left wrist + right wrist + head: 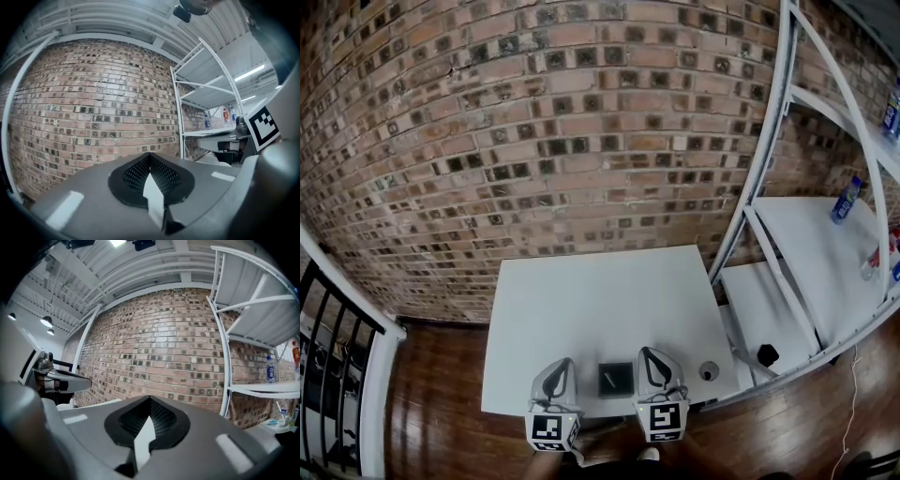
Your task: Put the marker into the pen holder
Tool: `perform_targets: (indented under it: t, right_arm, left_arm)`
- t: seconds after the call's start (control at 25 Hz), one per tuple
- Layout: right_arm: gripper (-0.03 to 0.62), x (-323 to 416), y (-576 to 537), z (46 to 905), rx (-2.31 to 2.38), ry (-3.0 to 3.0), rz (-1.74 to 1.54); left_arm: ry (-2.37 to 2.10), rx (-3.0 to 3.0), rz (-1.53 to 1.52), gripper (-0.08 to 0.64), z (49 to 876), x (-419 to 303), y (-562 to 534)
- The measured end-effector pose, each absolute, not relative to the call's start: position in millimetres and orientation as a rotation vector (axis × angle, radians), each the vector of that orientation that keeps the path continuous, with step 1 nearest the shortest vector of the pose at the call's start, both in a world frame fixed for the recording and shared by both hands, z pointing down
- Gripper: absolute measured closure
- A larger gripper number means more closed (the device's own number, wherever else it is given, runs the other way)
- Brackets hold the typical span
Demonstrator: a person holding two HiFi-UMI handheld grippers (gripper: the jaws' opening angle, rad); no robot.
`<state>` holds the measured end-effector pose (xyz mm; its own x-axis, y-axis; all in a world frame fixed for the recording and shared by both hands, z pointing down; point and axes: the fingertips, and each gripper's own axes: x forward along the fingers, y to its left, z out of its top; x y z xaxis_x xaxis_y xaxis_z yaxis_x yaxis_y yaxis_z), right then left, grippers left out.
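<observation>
Black and square from above, the pen holder (615, 379) is standing at the near edge of a white table (591, 291). A thin pale stick is lying slantwise inside its opening. It is apparently the marker (609, 380), though it is too small to be sure.

The left gripper (562, 366) is flanking the holder just on its left, and the right gripper (647, 356) just on its right. Both are pointing toward the far brick wall (562, 122). Each gripper's own view is showing its 2 jaws clenched, pads meeting, with nothing between them.

A small round grey object (709, 371) is sitting on the table to the right of the right gripper, near the table's right edge.

Beyond that edge, a white metal shelf rack (773, 122) is rising against the wall, carrying a bottle (847, 199) on one shelf. A small black object (767, 355) is resting lower down. Dark wooden floor (431, 394) is showing to the left of the table, where a black railing (328, 347) is running along the frame's left edge.
</observation>
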<state>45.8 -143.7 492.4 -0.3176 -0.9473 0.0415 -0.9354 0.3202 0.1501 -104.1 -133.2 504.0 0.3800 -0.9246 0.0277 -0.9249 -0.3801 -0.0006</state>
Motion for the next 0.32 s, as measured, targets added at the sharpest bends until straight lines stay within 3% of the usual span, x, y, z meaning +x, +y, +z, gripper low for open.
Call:
perform_targets:
  t: [0.32]
  right_arm:
    - [0.591, 43, -142, 503, 1.739, -2.447, -0.113]
  left_arm:
    - [-1.753, 2.584, 0.034, 0.546, 503, -106, -133]
